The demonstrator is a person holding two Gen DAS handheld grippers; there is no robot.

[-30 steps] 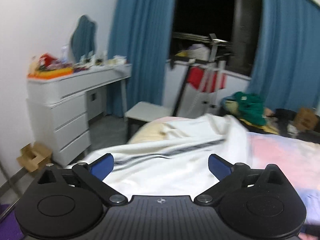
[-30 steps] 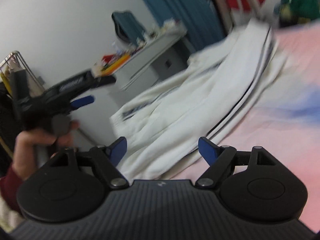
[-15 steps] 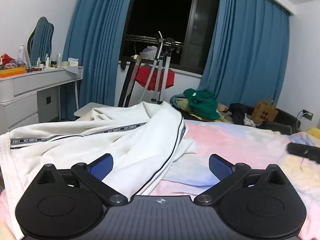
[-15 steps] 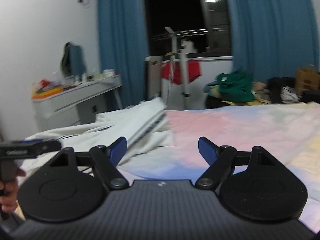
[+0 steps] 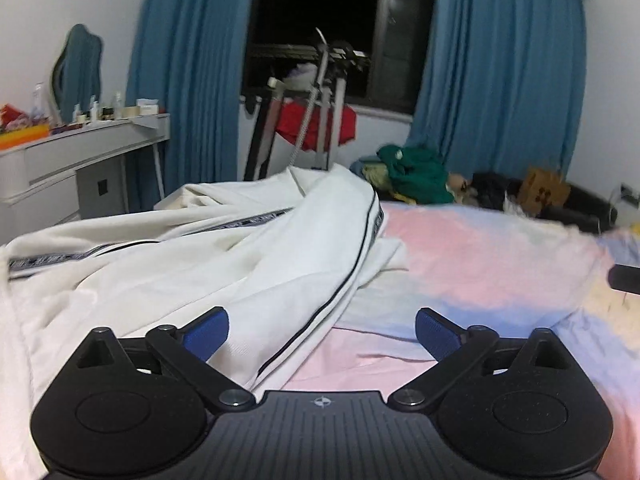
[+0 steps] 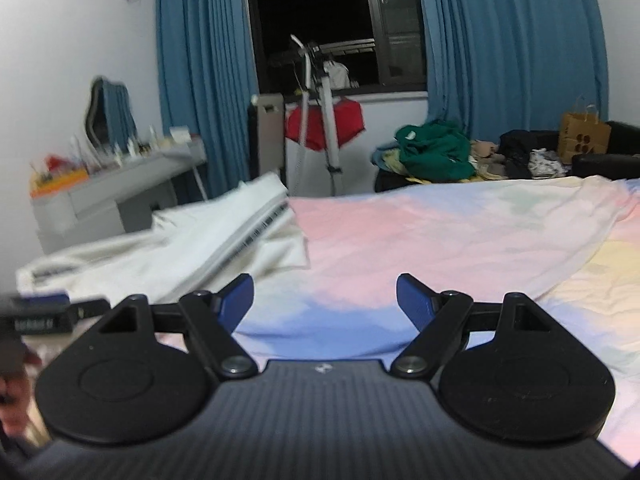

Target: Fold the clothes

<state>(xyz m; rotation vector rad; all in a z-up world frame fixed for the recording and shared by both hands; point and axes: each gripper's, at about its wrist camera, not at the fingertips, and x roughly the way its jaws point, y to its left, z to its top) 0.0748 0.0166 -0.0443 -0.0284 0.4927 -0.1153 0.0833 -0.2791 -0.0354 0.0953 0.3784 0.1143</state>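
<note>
Left gripper (image 5: 322, 330): blue pads spread apart, nothing between them. Right gripper (image 6: 325, 300): likewise spread, nothing held. The white garment (image 5: 224, 264), soft knit with dark piping and a printed band, lies rumpled ahead and left of the left gripper, its hem beneath the left pad. Ahead of the right gripper, smooth pastel bedsheet (image 6: 420, 232). Beyond: grey dresser (image 6: 120, 196), blue curtains (image 6: 512, 48).

A bed (image 5: 480, 256) in a pastel pink, blue and yellow sheet carries a rumpled white garment (image 5: 200, 272) with dark striped trim, lying toward nine o'clock in both views.
</note>
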